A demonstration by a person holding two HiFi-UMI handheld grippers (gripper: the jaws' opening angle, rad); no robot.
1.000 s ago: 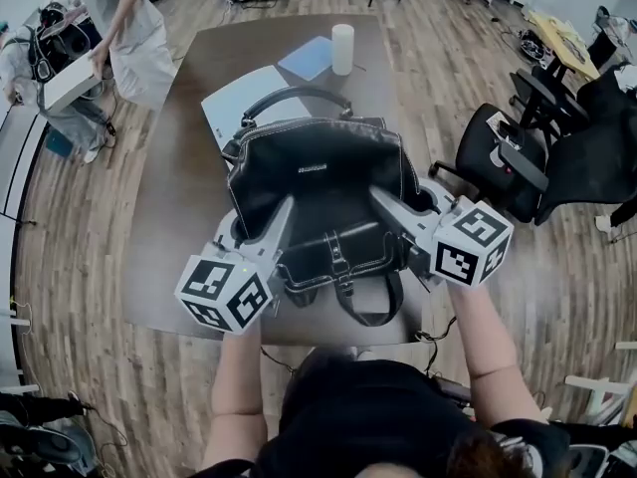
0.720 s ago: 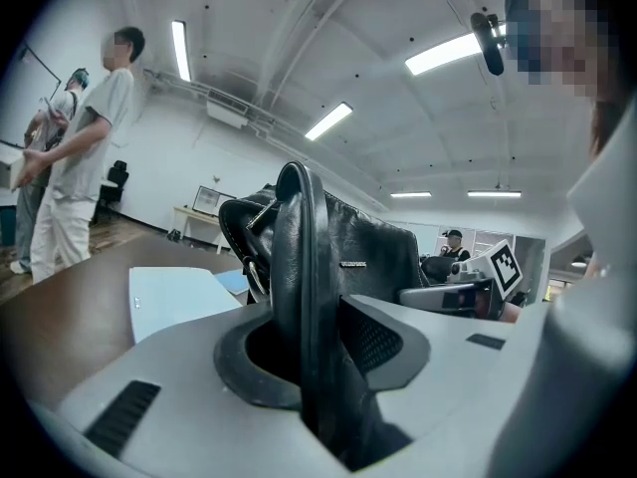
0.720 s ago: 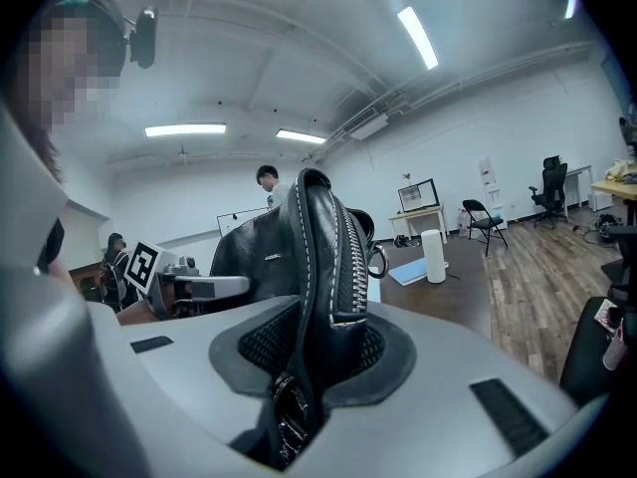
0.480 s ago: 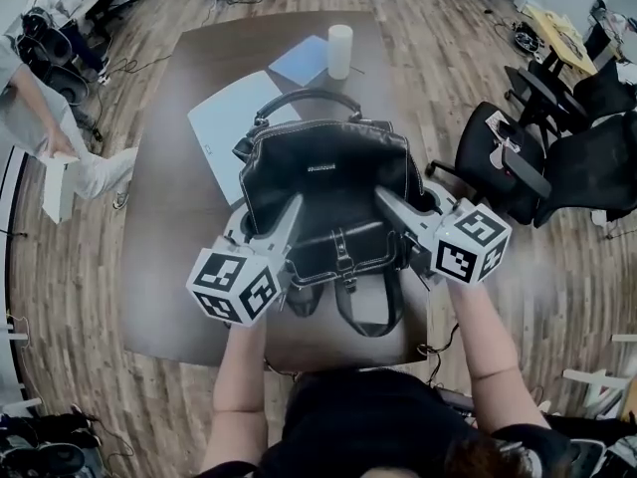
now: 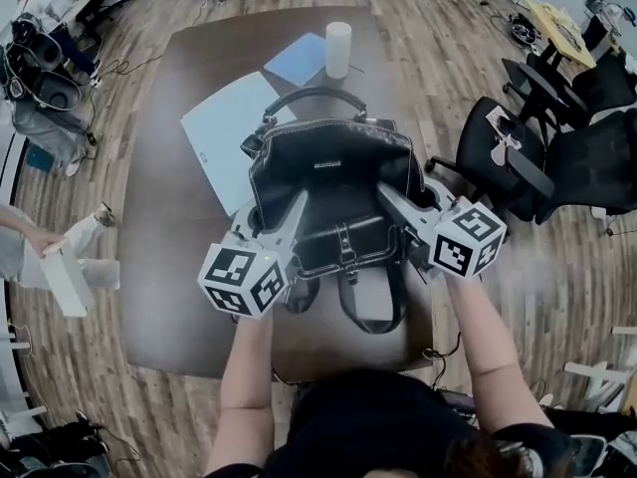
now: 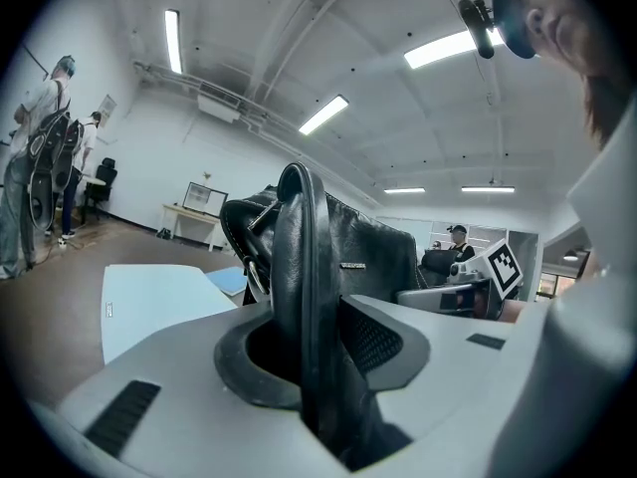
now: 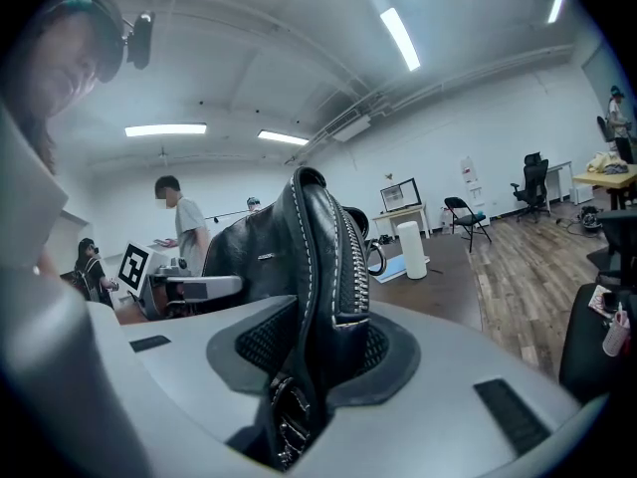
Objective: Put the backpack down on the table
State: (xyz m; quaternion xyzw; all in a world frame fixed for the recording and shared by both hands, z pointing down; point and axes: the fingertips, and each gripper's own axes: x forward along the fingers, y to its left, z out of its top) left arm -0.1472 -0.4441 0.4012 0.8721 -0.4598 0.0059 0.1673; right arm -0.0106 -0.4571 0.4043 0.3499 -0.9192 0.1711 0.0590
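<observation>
A black leather backpack (image 5: 333, 182) stands upright over the dark brown table (image 5: 164, 207), its top handle toward the far side and its strap loops (image 5: 373, 307) lying toward me. My left gripper (image 5: 267, 225) is shut on the bag's left side edge (image 6: 299, 297). My right gripper (image 5: 413, 207) holds the right, zippered edge (image 7: 323, 257). Its jaws are opening, and the pads (image 7: 264, 337) still touch the leather. In the left gripper view the left gripper (image 6: 309, 352) shows the bag filling its gap, and the right gripper (image 7: 318, 357) shows the same in its own view.
A white flat panel (image 5: 224, 127), a blue sheet (image 5: 304, 58) and a white cylinder (image 5: 338, 48) lie on the table beyond the bag. Black office chairs (image 5: 518, 157) stand close on the right. A person (image 5: 50, 257) carries a white board at the left.
Both grippers and the backpack have come down and a little away from me together. The strap loops now rest lower on the table. The person at the left has walked toward the lower left.
</observation>
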